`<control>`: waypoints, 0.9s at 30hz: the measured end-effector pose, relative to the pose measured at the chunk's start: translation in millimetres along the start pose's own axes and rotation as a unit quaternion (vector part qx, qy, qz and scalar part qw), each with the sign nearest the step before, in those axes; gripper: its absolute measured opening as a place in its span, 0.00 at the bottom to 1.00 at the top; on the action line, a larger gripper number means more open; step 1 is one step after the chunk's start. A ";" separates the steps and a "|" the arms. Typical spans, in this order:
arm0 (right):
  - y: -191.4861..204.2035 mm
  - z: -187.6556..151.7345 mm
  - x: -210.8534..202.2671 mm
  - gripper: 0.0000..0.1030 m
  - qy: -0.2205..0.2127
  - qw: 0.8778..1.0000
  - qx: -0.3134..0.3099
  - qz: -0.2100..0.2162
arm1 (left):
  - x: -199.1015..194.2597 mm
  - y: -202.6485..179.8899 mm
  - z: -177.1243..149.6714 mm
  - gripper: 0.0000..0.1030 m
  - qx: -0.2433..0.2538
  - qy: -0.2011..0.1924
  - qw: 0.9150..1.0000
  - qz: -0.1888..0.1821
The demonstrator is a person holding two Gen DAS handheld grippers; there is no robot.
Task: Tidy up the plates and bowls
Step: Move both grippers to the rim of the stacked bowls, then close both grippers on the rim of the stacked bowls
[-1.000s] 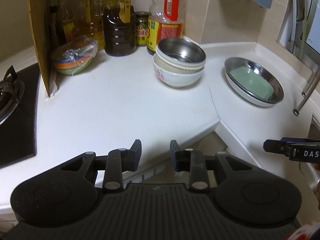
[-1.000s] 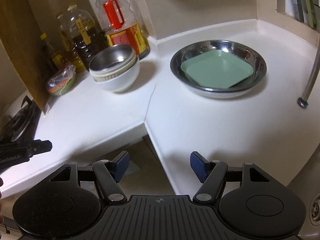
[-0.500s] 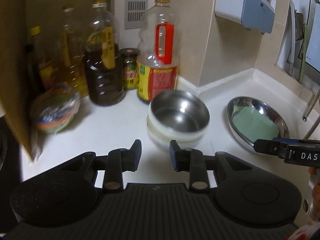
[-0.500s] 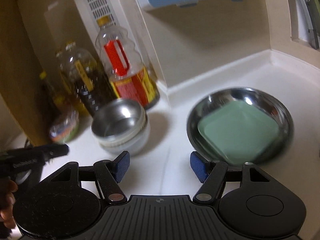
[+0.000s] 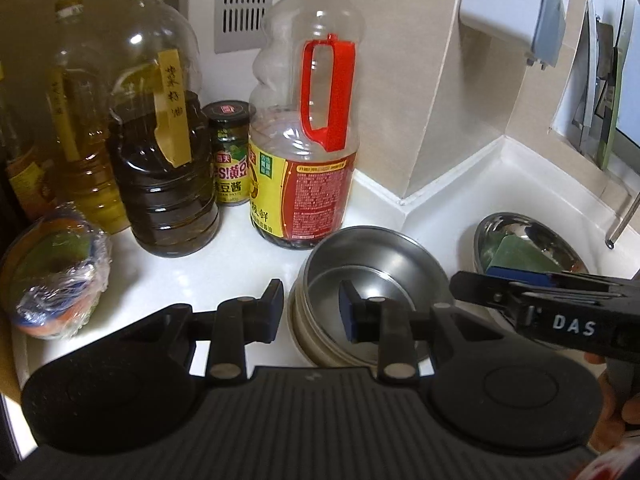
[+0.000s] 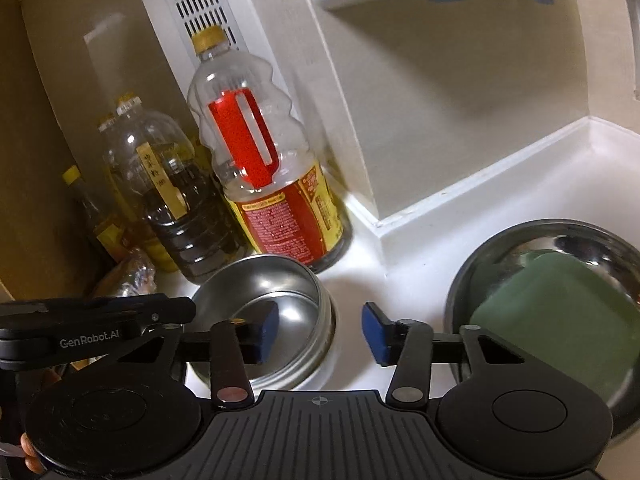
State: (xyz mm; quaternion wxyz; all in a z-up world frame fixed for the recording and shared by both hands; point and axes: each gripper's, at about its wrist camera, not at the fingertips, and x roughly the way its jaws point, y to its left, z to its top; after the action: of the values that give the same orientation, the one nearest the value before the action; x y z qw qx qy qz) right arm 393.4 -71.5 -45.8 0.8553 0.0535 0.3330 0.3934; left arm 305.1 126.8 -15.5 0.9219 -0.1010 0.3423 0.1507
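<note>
A steel bowl [image 5: 384, 256] sits on top of a stack of white bowls [image 5: 308, 336] on the white counter. My left gripper [image 5: 310, 310] is open; its jaws straddle the stack's near left rim. My right gripper [image 6: 320, 330] is open, its jaws either side of the steel bowl's [image 6: 280, 292] right rim. To the right, a wide steel plate [image 6: 592, 248] holds a green square plate [image 6: 560, 312]; both also show in the left wrist view [image 5: 532, 236].
Oil and sauce bottles [image 5: 308, 140] stand against the back wall behind the bowls. A plastic-wrapped stack of coloured bowls [image 5: 56, 272] sits at the left. The right gripper's body [image 5: 560, 312] crosses the left wrist view. A metal rod [image 5: 624, 220] stands at far right.
Both grippers have moved forward over the counter and closed in on the bowl stack. Both stay open.
</note>
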 end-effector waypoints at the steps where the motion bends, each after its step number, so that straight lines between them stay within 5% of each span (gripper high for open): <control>1: -0.3 0.1 4.2 0.41 0.002 1.000 0.000 0.001 | 3.0 1.9 0.8 0.25 0.000 0.003 1.000 -0.003; 15: -2.2 2.9 34.5 0.12 0.017 1.000 0.016 -0.006 | 27.6 18.2 4.6 0.10 -0.001 0.021 0.999 -0.042; 27: 1.1 16.4 35.1 0.09 0.049 0.998 0.037 -0.022 | 34.1 24.7 5.5 0.09 -0.010 0.039 0.998 -0.050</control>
State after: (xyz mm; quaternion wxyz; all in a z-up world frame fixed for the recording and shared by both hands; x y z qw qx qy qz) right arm 419.1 -43.1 -51.3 0.8441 0.0584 0.3895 0.3639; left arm 324.4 158.6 -36.0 0.9132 -0.1331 0.3708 0.1037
